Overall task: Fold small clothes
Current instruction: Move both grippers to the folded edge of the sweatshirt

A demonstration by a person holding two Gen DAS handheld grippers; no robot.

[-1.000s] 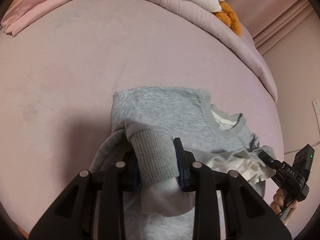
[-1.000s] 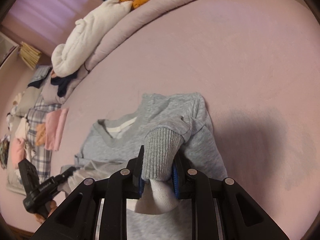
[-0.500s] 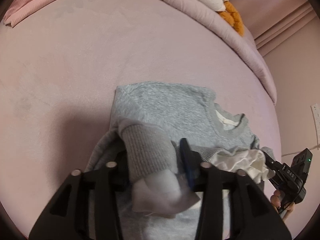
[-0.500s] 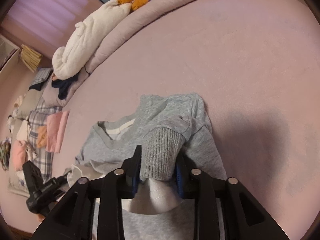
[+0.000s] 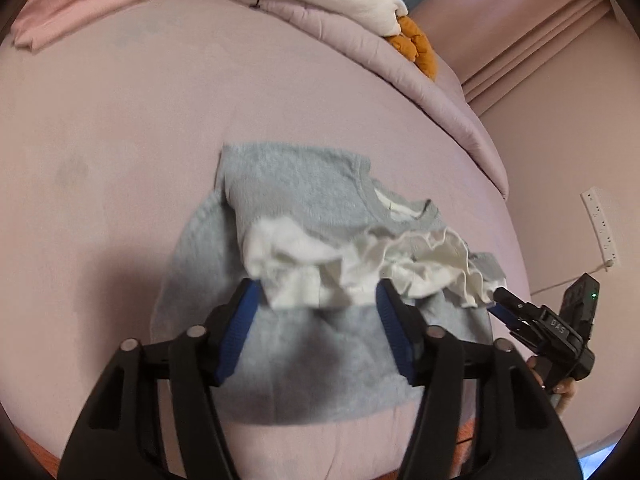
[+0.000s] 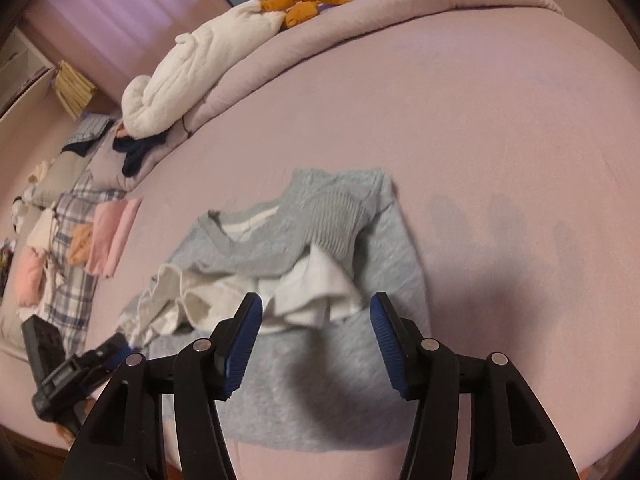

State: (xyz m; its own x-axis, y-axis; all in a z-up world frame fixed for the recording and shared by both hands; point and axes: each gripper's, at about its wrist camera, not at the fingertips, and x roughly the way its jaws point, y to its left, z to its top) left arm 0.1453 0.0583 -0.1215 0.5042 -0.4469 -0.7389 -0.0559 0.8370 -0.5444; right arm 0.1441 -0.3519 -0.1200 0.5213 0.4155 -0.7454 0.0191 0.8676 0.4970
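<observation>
Both sleeve cuffs, pinched a second ago, now lie dropped across the grey sweater [image 5: 304, 200] at centre frame on the pink bed [image 5: 120, 120]. The left gripper [image 5: 316, 308] stands half open, empty; the right gripper [image 6: 316, 320] is opening, empty. Sleeves folded in, the body fold likely follows.

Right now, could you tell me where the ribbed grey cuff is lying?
In the right wrist view the ribbed grey cuff lies on top of the grey sweatshirt, right of its neckline, with the white ruffled trim just below it.
</observation>
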